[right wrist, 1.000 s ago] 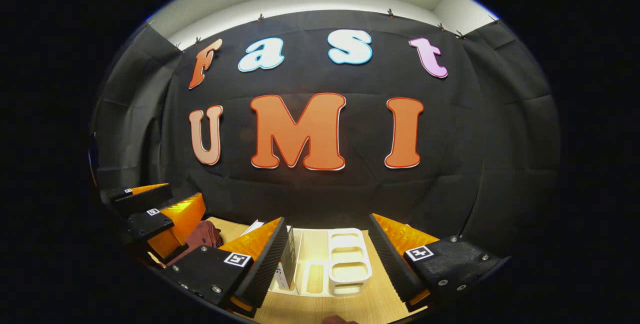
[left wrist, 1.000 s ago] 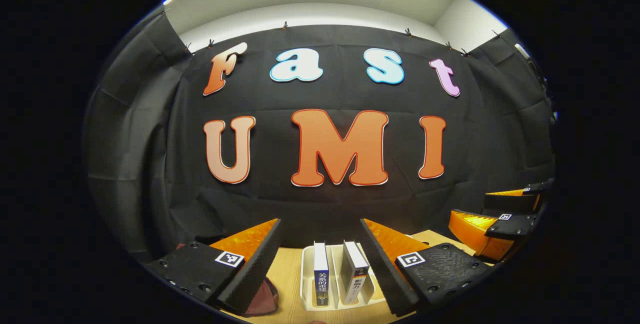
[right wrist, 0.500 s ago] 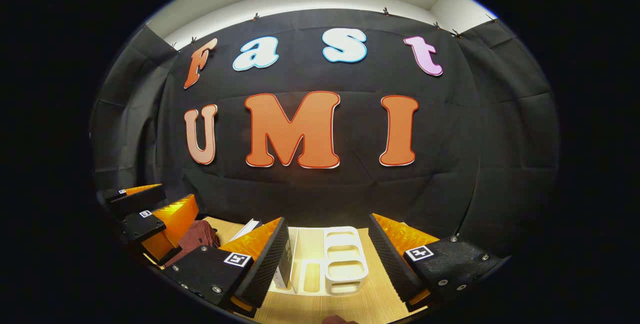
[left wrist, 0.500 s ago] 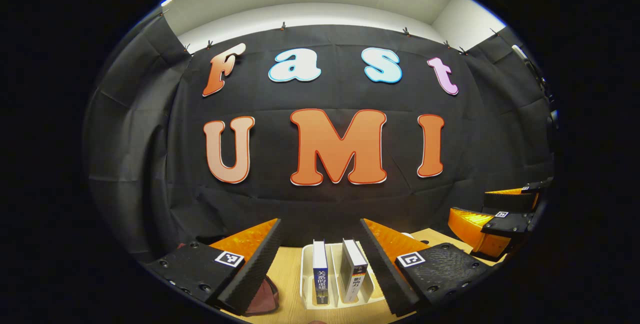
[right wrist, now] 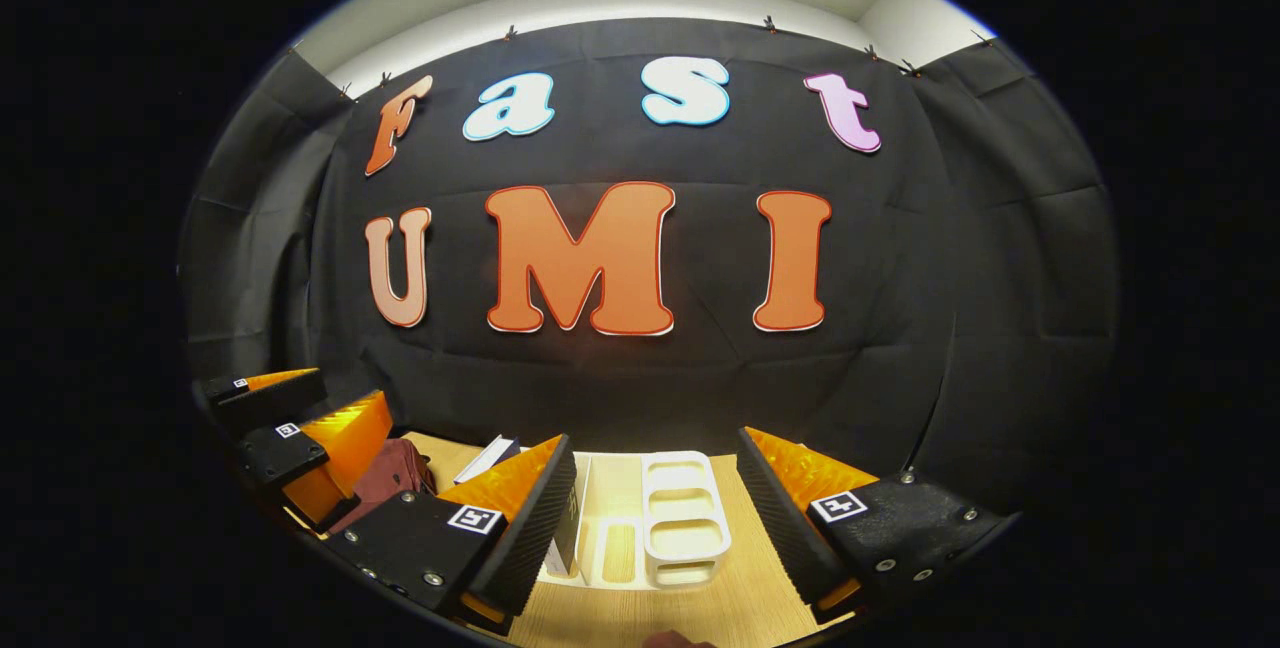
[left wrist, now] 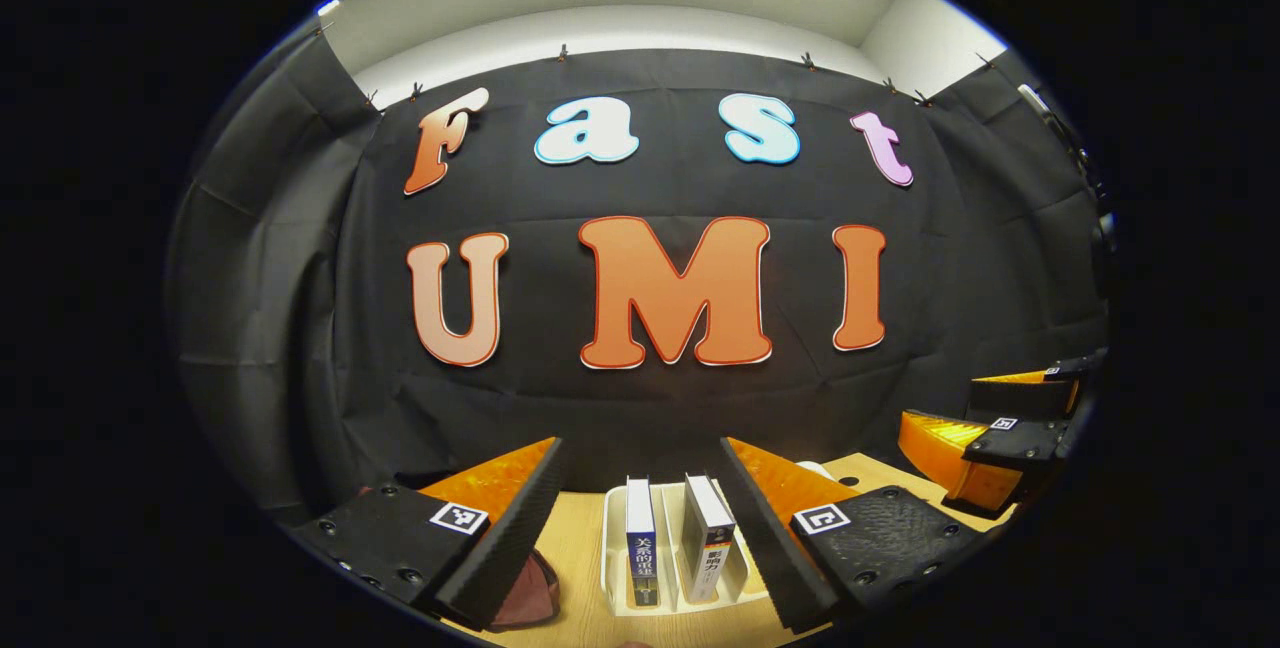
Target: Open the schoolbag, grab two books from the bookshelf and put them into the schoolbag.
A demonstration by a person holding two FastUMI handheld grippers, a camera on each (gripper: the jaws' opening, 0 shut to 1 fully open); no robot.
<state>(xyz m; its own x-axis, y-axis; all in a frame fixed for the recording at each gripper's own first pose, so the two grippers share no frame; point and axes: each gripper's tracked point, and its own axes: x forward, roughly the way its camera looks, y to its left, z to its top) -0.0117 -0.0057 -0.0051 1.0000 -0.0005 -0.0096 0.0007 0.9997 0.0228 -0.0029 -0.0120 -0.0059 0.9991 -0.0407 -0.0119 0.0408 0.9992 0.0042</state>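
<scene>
Two books stand upright in a white bookshelf rack (left wrist: 612,568) on the wooden table: a blue-spined book (left wrist: 640,543) and a dark book (left wrist: 707,538). My left gripper (left wrist: 640,448) hovers open in front of them, both books in line with the gap between its fingers. The maroon schoolbag (left wrist: 525,593) lies at its lower left, partly hidden by the left finger. My right gripper (right wrist: 655,440) is open over the rack's empty slots (right wrist: 685,518), holding nothing. In the right gripper view the schoolbag (right wrist: 390,473) and a book's edge (right wrist: 485,458) lie to the left.
The wooden table (right wrist: 740,588) ends at the black cloth wall just behind the rack. The left gripper (right wrist: 352,390) shows at the left in the right gripper view, and the right gripper (left wrist: 945,413) at the right edge in the left gripper view.
Both views have drifted a little, and the rack sits slightly further left in the right gripper view. Both grippers stay open; books and bag have not moved.
</scene>
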